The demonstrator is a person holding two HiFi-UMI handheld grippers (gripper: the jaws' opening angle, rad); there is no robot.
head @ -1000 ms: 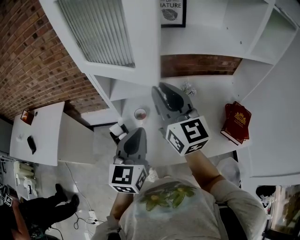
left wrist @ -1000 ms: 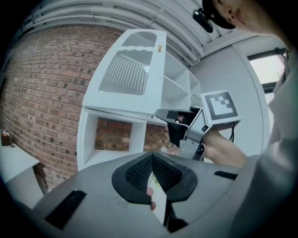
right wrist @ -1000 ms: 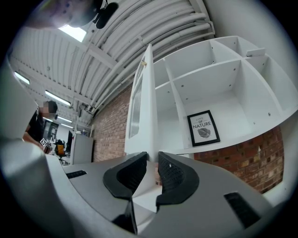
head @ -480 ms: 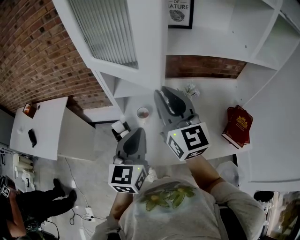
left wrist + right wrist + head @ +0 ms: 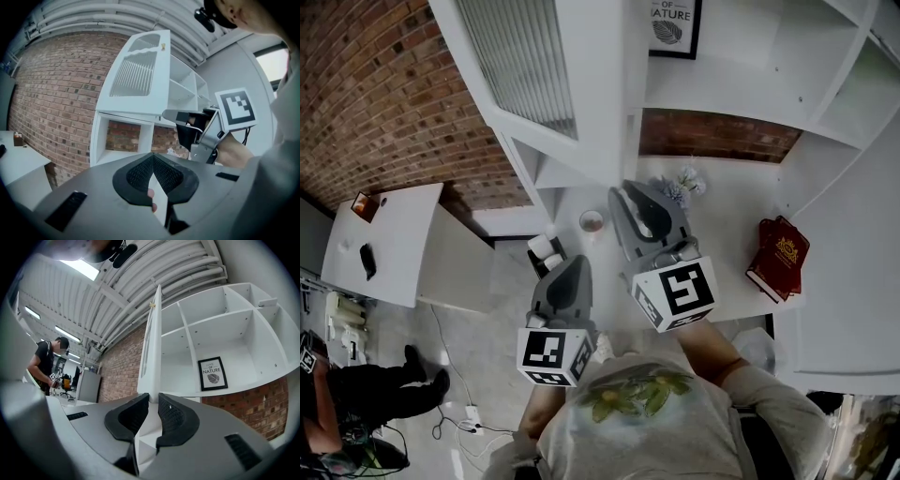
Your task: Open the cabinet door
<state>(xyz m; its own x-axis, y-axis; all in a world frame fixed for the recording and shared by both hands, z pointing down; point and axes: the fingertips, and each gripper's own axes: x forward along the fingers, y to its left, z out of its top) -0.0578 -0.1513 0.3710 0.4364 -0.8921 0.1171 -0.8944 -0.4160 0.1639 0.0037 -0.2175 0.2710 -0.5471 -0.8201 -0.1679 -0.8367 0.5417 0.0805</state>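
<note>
- The cabinet door (image 5: 591,84) stands swung out over the bench (image 5: 722,225), its lower edge between the right tool (image 5: 625,192) pads.
- The right tool's jaws have just been closing; they are narrow now and pinch that edge.
- We'd grip firmly and follow the hinge arc rather than pull straight.
- The left tool (image 5: 572,267) is pressed together and empty; we'd hold it clear of the swing.
</note>
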